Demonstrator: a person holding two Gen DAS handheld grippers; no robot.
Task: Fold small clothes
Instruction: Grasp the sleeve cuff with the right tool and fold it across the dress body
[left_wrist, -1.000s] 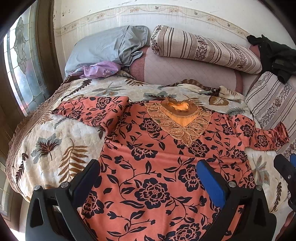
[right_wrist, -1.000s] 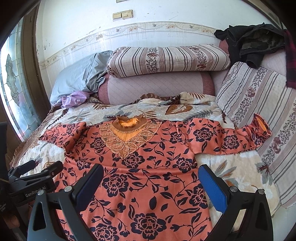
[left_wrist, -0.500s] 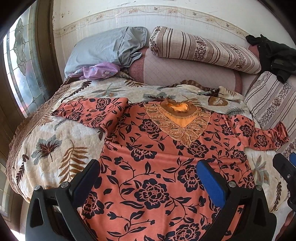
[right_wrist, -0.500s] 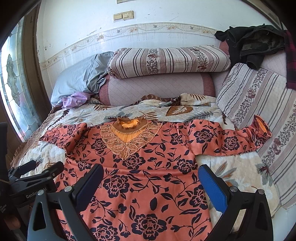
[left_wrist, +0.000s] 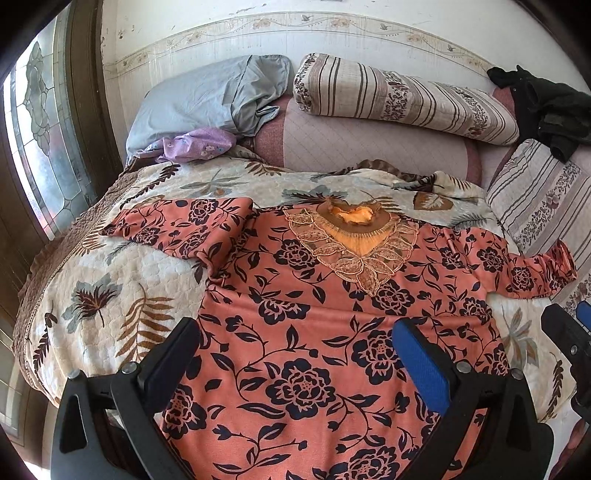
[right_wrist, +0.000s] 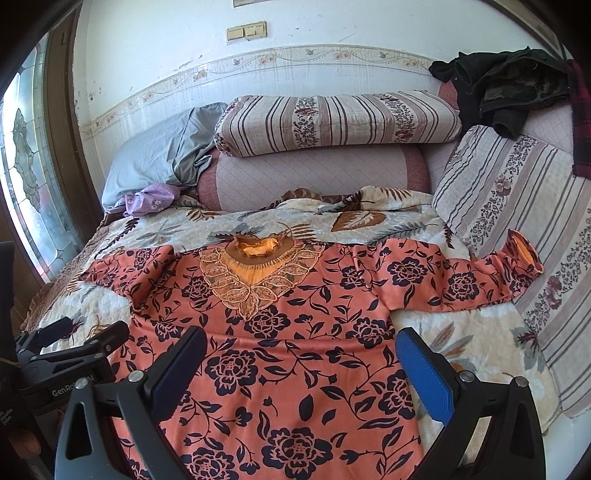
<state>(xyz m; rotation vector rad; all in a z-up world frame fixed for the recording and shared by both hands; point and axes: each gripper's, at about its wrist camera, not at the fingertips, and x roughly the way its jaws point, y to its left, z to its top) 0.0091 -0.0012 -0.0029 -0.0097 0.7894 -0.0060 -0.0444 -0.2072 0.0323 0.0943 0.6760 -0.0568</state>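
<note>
Blouse: the floral blouse (left_wrist: 306, 332) is lying face-up, sleeves spread, on the bed quilt (left_wrist: 110, 288), ready for folding.
Left tool (left_wrist: 295, 347): hovering spread, empty, above the hem.
Right tool (right_wrist: 299, 354): hovering spread, sleeve (right_wrist: 461, 280) lying at 2 o'clock.

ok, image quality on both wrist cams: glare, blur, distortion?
Left wrist: sharp, strong fisheye bending of the wall border, window bright, sunlit orange floral top not blown out. Right wrist: same barrel distortion, no motion blur, black corners.
</note>
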